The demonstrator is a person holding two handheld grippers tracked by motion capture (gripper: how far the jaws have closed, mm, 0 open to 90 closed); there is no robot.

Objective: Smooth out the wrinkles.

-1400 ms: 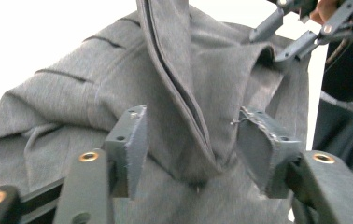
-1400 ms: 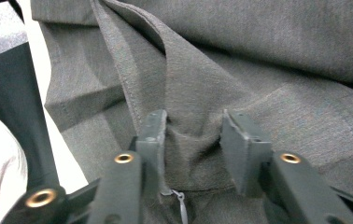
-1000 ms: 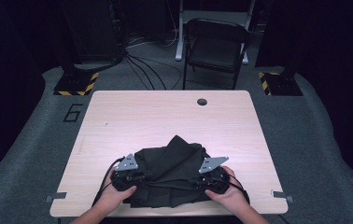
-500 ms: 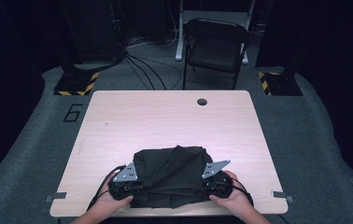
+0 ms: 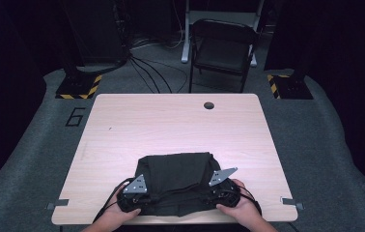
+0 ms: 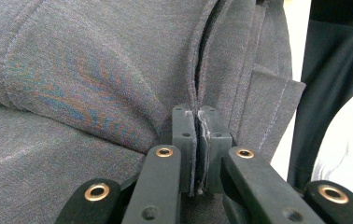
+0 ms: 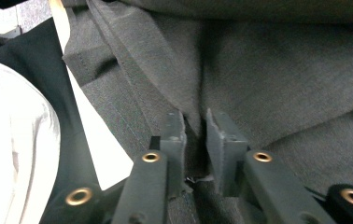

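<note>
Dark grey cloth, a folded garment (image 5: 178,181), lies at the near edge of the table (image 5: 171,123), midway between left and right. My left gripper (image 6: 197,140) is clamped tight on a seamed edge at the garment's near left corner; my right gripper (image 7: 195,140), at the near right corner, has just been opening, and a fold of cloth sits in the gap with the pads seemingly no longer pressing it. To finish this step well, I judge both corners should be laid down level before letting go, the right jaws eased fully clear of the fold, then the left released likewise, so that neither drags the layers askew. Farther off, the upper layer now lies flat with a nearly straight far edge, whereas a second ago it stood in a raised peak; both hands have come lower. Beyond the table stands a folding chair (image 5: 224,50).
</note>
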